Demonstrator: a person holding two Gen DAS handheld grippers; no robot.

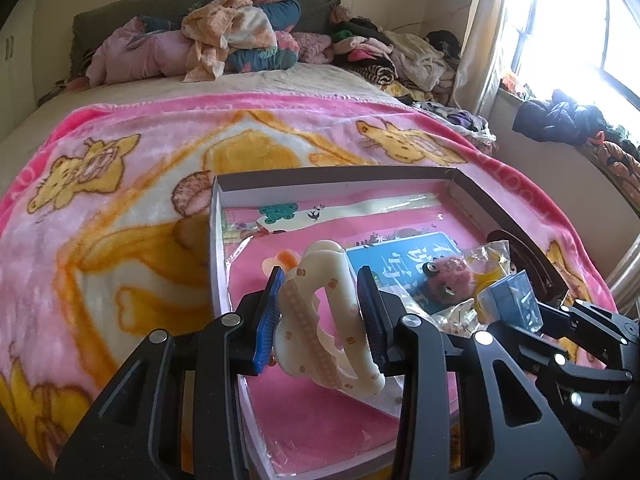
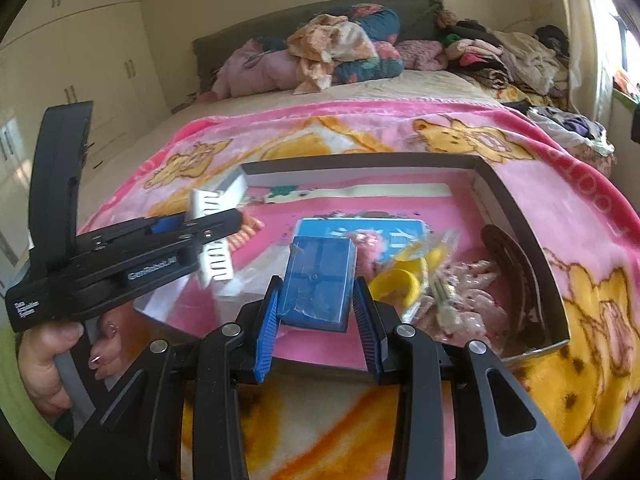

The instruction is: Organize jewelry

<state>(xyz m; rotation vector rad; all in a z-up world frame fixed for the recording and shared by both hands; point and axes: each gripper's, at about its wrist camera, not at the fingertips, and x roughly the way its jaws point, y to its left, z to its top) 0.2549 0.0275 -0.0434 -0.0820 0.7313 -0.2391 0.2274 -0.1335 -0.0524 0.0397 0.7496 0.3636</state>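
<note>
On the left, the left gripper [image 1: 320,312] is clamped on a cream hair clip [image 1: 320,320] with small orange dots, holding it above the near left part of a shallow box [image 1: 224,192] that lies on a pink cartoon blanket [image 1: 120,208]. To its right, the right gripper [image 2: 320,316] grips a small blue case [image 2: 318,280] over the box's near edge — beside it, inside the box, lie a yellow bangle [image 2: 396,282] in clear wrap and a dark curved band [image 2: 512,256] against the right wall.

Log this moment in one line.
left claw: shut on cream hair claw clip | right claw: shut on blue plastic case | both over box
</note>
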